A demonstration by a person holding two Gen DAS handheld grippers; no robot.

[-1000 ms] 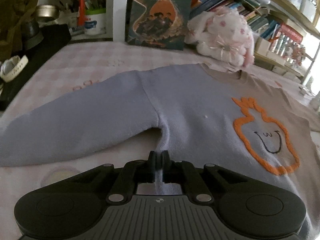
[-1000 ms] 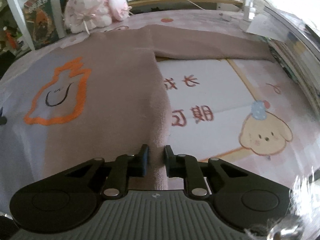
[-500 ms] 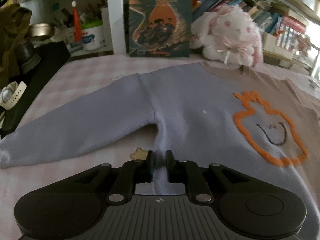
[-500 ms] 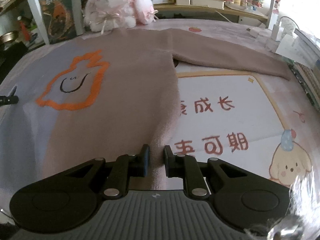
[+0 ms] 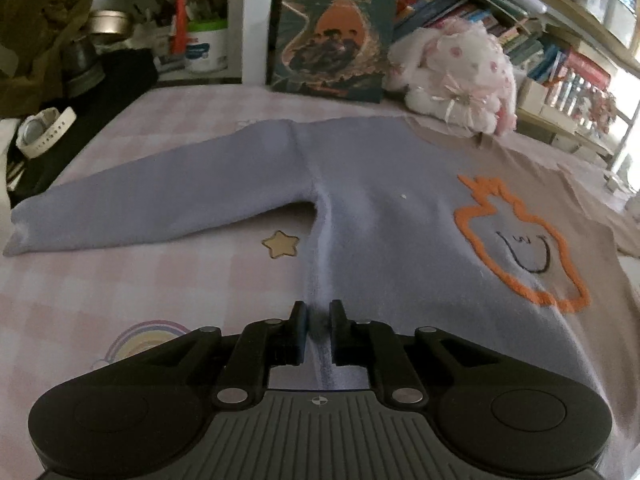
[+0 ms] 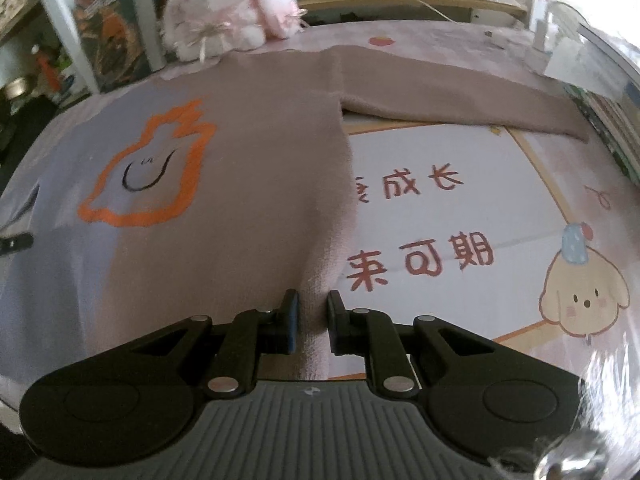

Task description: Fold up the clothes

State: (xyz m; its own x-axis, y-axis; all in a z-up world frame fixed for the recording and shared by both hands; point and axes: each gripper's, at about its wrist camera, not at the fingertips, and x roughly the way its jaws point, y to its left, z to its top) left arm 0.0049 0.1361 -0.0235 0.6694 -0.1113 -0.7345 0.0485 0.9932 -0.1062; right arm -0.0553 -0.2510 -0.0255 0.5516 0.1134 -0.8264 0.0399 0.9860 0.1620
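A sweater, lilac on one half and tan on the other, with an orange outlined face on the chest, lies face up on the bed (image 5: 400,216) (image 6: 256,152), both sleeves spread out. My left gripper (image 5: 319,316) is shut on the lilac side edge near the hem and lifts a ridge of it. My right gripper (image 6: 313,308) is shut on the tan side edge near the hem, raised into a ridge too. The lilac sleeve (image 5: 152,204) points left, the tan sleeve (image 6: 460,108) points right.
A pink checked bed cover (image 5: 120,288) with printed characters and a puppy (image 6: 580,296) lies under the sweater. A plush rabbit (image 5: 452,80) and a book (image 5: 336,32) stand at the head. A white watch (image 5: 44,132) lies at the left edge. Shelves stand behind.
Both grippers have pulled back toward the hem side and lifted, still gripping the side edges. The left jaws stand slightly wider around the fabric ridge. More bed cover shows beside the sweater.
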